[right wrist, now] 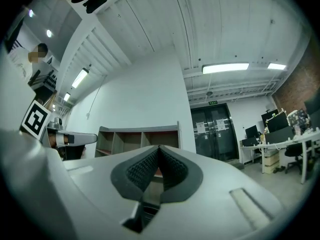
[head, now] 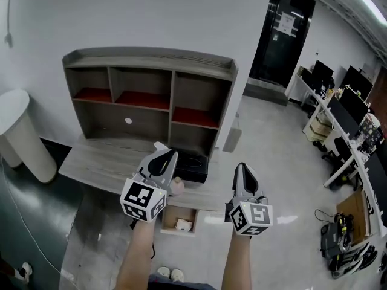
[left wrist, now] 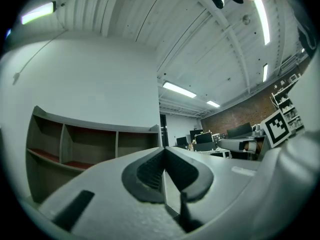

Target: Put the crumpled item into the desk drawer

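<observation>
Here the left tool (head: 161, 153) and right tool (head: 241, 169), clenched empty, hover over a grey office desk (head: 97, 162).

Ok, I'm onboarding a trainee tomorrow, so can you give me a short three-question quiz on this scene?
1. True or false: the desk drawer is open.
2. Where does the crumpled item lie? A on the floor; B in the drawer; C on a shelf.
3. How do the jaws of the left gripper and the right gripper stand, and what do they hold?
Key: 1 true; 2 B; 3 both pairs are together, holding nothing.
</observation>
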### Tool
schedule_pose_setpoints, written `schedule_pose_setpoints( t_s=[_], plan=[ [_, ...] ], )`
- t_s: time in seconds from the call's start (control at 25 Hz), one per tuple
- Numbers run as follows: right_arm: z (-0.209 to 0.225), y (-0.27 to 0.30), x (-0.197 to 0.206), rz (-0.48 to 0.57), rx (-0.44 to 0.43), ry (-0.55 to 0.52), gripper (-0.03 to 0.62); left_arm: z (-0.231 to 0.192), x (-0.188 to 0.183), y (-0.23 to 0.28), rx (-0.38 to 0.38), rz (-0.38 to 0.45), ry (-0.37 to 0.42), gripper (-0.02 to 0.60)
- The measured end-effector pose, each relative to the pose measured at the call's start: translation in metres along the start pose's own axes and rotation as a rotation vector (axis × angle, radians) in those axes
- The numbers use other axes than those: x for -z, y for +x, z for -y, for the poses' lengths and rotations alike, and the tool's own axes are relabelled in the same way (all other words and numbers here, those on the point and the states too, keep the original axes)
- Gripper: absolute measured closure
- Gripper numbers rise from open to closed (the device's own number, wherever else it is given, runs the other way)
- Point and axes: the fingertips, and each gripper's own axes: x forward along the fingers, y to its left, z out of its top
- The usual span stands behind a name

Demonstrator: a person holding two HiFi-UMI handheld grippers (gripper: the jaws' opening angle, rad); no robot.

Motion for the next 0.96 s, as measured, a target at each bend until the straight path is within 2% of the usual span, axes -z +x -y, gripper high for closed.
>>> schedule_pose_setpoints(
  t_s=[0.96],
  plan=[
    [-0.016, -0.015, 0.0, -0.009, -0.007, -0.004, 0.583, 0.004, 0.003, -0.019, 0.008, -0.009, -0.01, 0.578]
  ],
)
